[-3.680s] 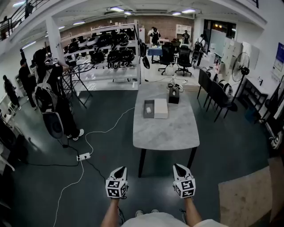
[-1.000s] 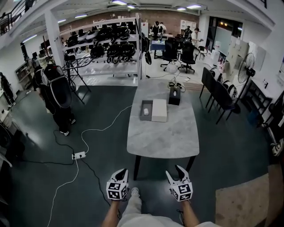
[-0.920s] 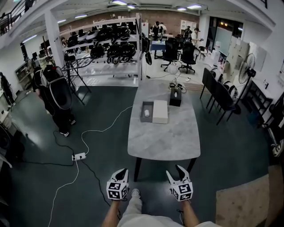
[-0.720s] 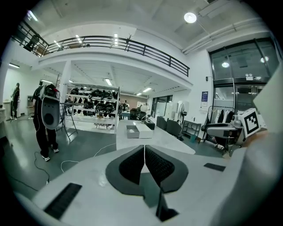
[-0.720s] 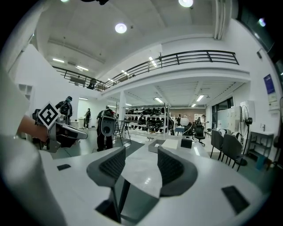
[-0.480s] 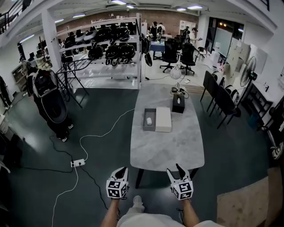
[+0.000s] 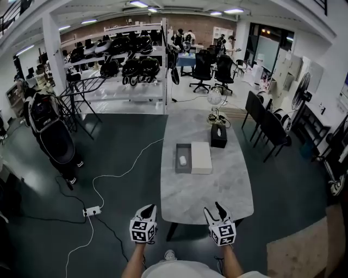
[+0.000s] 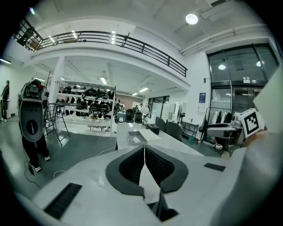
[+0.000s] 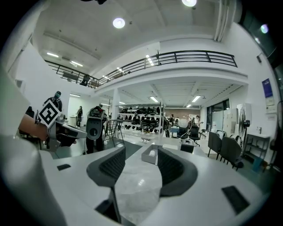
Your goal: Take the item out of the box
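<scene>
Ahead, the box (image 7: 178, 168) holds a white item (image 7: 182, 160); left gripper (image 8: 144, 148) fingers closed, right gripper (image 9: 139, 164) fingers apart.

Grey marble table (image 7: 206, 184), black tissue box (image 7: 218, 137) near its far end, white power strip (image 7: 90, 210) on dark floor

Bright, even glow from ceiling lights (image 7: 138, 4); heavy fisheye edges.

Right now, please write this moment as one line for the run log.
left gripper: shut, empty | right gripper: open, empty | box: open on table, untouched | item: inside box
</scene>
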A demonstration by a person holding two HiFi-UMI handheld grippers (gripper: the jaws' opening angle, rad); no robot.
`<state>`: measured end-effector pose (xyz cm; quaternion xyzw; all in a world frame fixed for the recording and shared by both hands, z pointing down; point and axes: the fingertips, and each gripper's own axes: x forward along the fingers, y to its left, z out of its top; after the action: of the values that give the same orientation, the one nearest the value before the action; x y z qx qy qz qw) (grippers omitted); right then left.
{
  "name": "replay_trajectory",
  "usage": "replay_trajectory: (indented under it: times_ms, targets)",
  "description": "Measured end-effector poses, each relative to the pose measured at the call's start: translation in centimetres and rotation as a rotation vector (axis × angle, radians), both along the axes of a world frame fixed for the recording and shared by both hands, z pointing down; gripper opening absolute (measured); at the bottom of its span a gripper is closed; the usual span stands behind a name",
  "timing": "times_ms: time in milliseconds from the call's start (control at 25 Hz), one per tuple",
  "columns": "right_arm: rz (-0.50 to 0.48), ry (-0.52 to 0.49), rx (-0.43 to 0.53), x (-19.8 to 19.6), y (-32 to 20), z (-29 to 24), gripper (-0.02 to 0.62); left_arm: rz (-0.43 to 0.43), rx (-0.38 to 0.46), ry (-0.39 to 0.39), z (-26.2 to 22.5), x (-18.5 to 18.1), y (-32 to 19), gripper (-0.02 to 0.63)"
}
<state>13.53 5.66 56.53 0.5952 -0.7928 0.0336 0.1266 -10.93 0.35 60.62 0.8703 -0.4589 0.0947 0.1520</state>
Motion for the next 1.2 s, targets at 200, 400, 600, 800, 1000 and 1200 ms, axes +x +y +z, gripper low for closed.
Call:
replay_trajectory:
  times_ms: [200,400,600,800,1000,1200]
  targets:
    - [0.017,0.008,0.003,-0.6,-3.1,0.0,0.213,0.025,0.001,-0.001,0.1,-0.3,-3.6,0.020]
    - [0.024,0.021,-0.005,-1.0,-4.8,0.4,0.213,0.052,0.001,-0.006,0.4,-0.2,-5.7,0.020]
    - [0.034,0.018,-0.013,-1.4,-5.4,0.9,0.213,0.063,-0.012,-0.010,1.0,-0.4,-6.5,0.020]
    - [0.038,0.013,-0.030,-1.3,-5.5,1.5,0.213,0.077,-0.024,-0.014,1.4,-0.1,-6.7,0.020]
    - [0.033,0.012,-0.037,-1.3,-6.8,1.9,0.213,0.071,-0.032,-0.015,1.9,-0.1,-7.9,0.020]
    - [0.020,0.010,-0.035,-1.4,-9.2,2.1,0.213,0.053,-0.048,-0.016,2.5,-0.5,-9.4,0.020]
